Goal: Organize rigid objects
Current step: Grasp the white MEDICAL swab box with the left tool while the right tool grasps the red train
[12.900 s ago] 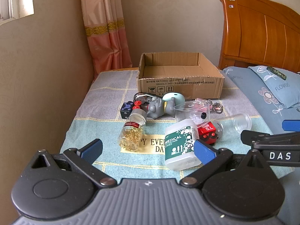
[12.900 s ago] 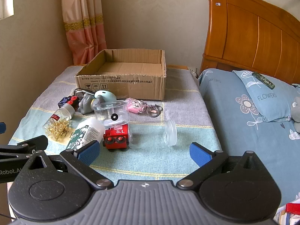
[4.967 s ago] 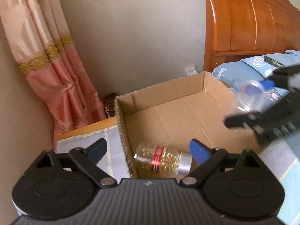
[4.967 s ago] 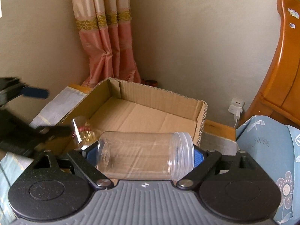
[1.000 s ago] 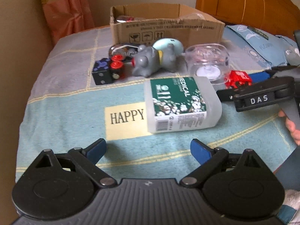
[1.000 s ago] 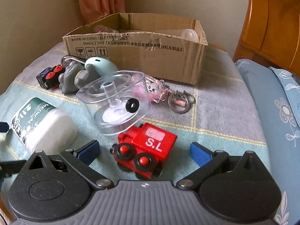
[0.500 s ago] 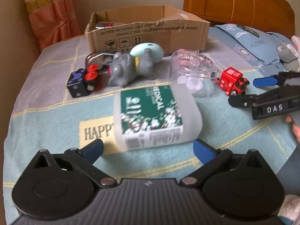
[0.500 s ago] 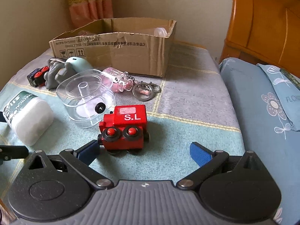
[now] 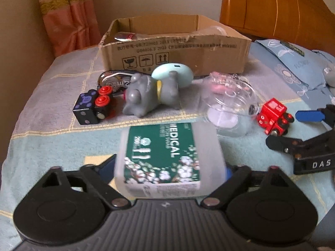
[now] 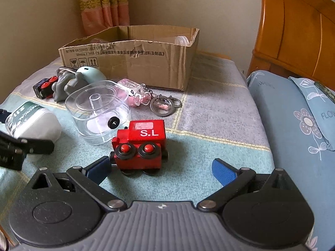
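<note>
A white swab bottle with a green "MEDICAL" label point(image 9: 167, 156) lies on the bed between the fingers of my left gripper point(image 9: 170, 170), whose blue pads sit against its sides; the bottle also shows in the right wrist view point(image 10: 31, 121). A red toy train marked "S.L" point(image 10: 140, 144) stands just ahead of my open right gripper point(image 10: 161, 170), nearer the left pad. The train also shows in the left wrist view point(image 9: 273, 118). The cardboard box point(image 10: 134, 56) stands behind, holding a pill bottle and a clear jar.
On the blanket lie a clear plastic container point(image 10: 98, 108), a grey elephant toy point(image 9: 150, 94), a black-and-red block toy point(image 9: 92, 107), a pink keychain point(image 10: 138, 94) and a key ring point(image 10: 164, 104). A wooden headboard point(image 10: 297, 25) and blue pillows point(image 10: 303, 115) are on the right.
My left gripper has moved forward so the swab bottle now sits between its fingers, which have narrowed on it. My right gripper has come closer to the red train.
</note>
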Available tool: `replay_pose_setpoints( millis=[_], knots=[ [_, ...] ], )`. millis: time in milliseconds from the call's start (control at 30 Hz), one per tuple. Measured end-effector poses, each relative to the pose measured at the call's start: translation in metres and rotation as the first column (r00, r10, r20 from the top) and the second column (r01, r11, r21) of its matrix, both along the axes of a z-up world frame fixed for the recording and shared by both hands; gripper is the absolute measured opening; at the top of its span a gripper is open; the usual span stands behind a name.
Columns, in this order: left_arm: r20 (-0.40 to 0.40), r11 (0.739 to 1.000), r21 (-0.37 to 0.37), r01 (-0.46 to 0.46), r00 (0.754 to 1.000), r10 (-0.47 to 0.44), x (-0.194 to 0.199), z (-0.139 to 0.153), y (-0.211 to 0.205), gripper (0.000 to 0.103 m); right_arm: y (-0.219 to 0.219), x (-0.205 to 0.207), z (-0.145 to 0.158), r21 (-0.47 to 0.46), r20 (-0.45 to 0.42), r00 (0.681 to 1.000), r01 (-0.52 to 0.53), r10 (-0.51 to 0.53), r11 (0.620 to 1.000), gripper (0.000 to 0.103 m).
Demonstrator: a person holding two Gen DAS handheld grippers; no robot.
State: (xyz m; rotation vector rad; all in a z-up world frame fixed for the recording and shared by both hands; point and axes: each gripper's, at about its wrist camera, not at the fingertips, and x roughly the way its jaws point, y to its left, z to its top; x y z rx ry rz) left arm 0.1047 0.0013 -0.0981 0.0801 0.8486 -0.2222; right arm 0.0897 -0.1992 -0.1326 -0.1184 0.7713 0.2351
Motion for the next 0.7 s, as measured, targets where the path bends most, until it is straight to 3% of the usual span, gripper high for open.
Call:
replay_pose_setpoints(
  millis=[400, 700],
  knots=[
    [-0.003, 0.999, 0.005, -0.05, 0.999, 0.05, 0.005, 0.001, 0.016, 0.083, 0.026, 0.015, 0.001, -0.013, -0.024, 0.997, -0.072, 0.072, 0.997, 0.103],
    [-0.004, 1.0, 0.002, -0.023, 1.0, 0.023, 0.008, 0.0, 0.018, 0.084, 0.032, 0.022, 0.011, -0.106, -0.046, 0.979, -0.203, 0.199, 0.973, 0.095]
  ],
)
